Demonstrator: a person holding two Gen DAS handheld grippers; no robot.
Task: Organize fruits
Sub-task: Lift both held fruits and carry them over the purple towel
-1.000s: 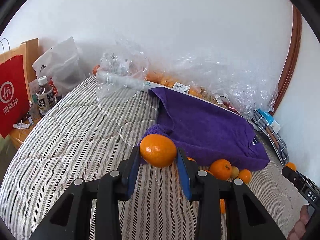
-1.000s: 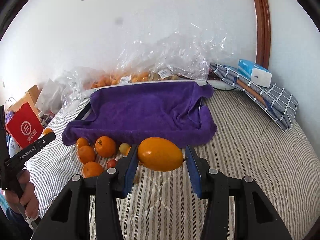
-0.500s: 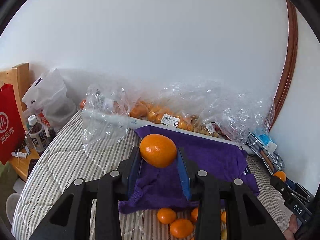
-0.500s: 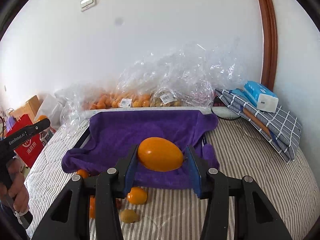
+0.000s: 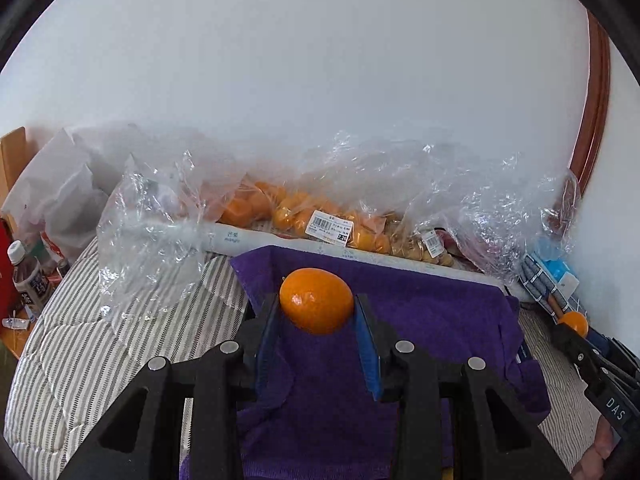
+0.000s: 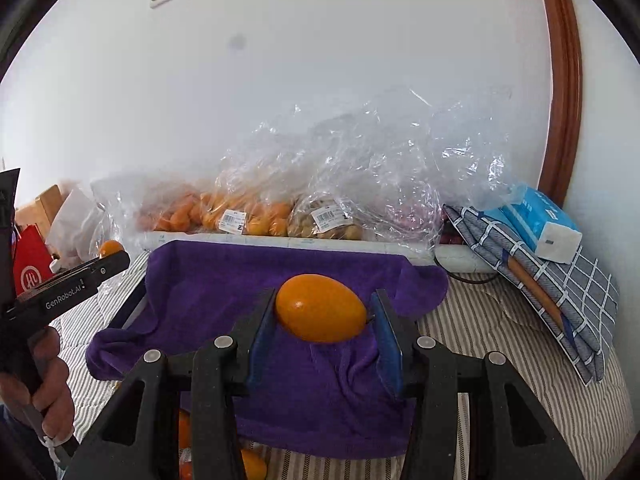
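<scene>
My left gripper is shut on an orange tangerine and holds it above the purple towel. My right gripper is shut on a smooth orange-yellow mango, also above the purple towel. The right gripper with its fruit shows at the right edge of the left wrist view. The left gripper shows at the left of the right wrist view. A few loose oranges lie on the bed below the towel's near edge, partly hidden by my right gripper.
Clear plastic bags of oranges and other fruit lie along the wall behind the towel. A folded checked cloth with a blue tissue pack is at the right. A bottle and red bag stand left of the striped bed.
Both grippers have lifted and moved forward over the purple towel, each still holding its fruit. The loose oranges on the bed have dropped below the view.
</scene>
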